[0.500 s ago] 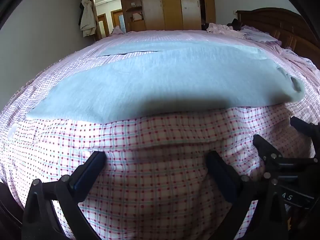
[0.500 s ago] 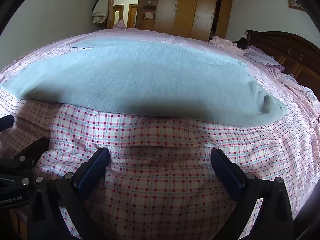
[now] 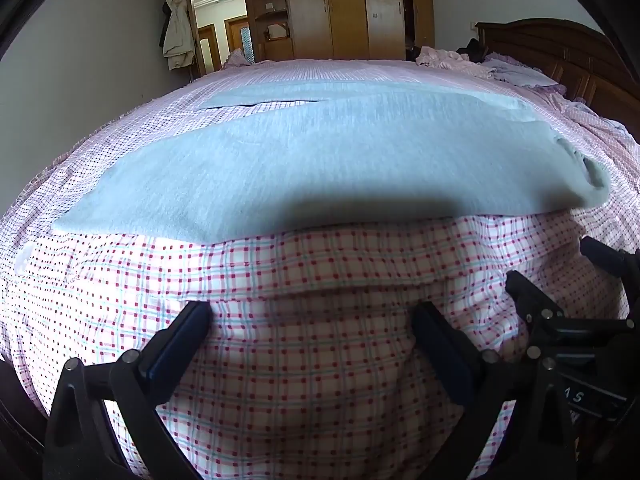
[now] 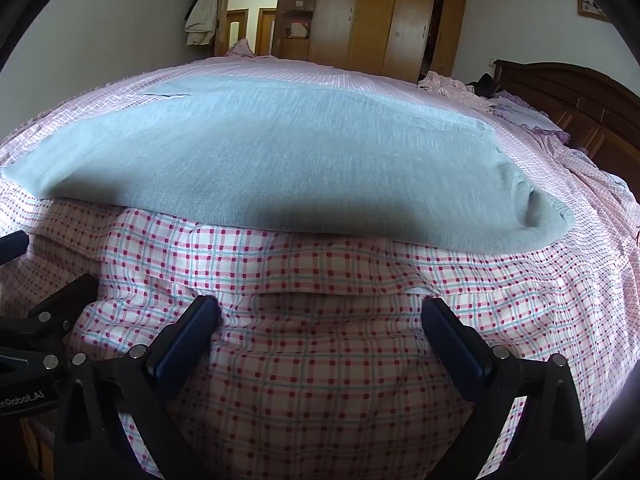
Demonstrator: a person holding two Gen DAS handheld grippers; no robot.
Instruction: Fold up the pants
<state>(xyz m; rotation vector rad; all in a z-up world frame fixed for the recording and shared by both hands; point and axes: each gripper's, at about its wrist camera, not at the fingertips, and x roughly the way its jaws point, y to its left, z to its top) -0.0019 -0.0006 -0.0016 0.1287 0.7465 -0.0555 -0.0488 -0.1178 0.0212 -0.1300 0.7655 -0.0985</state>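
A: Left gripper (image 3: pixel 310 318)?
B: Fingers (image 3: pixel 180 344) spread wide apart, nothing between them, only the checked bedspread (image 3: pixel 320 360) under and ahead. Tilted down toward the bed.

A: Right gripper (image 4: pixel 320 316)?
B: Same. Fingers (image 4: pixel 188 340) wide apart, empty, over the bedspread. In the left wrist view the right gripper shows just beside the left one's right finger; in the right wrist view part of the left gripper shows by the left finger.

A: Pants?
B: Grey pants (image 3: pixel 320 160) lie flat on the bed, ahead of both sets of fingers, stretched crosswise. Near edge is beyond the fingertips, not touching. Waistband end (image 4: pixel 536 208) sits ahead and to the right of the right fingers, a bit bunched. Far leg is split off ahead-left, a thin gap visible.

A: Background?
B: Wooden wardrobe (image 3: pixel 352 8) far ahead, jacket (image 3: pixel 176 28) hanging by an open doorway, dark headboard (image 4: pixel 580 96) far right with rumpled pink bedding near it.
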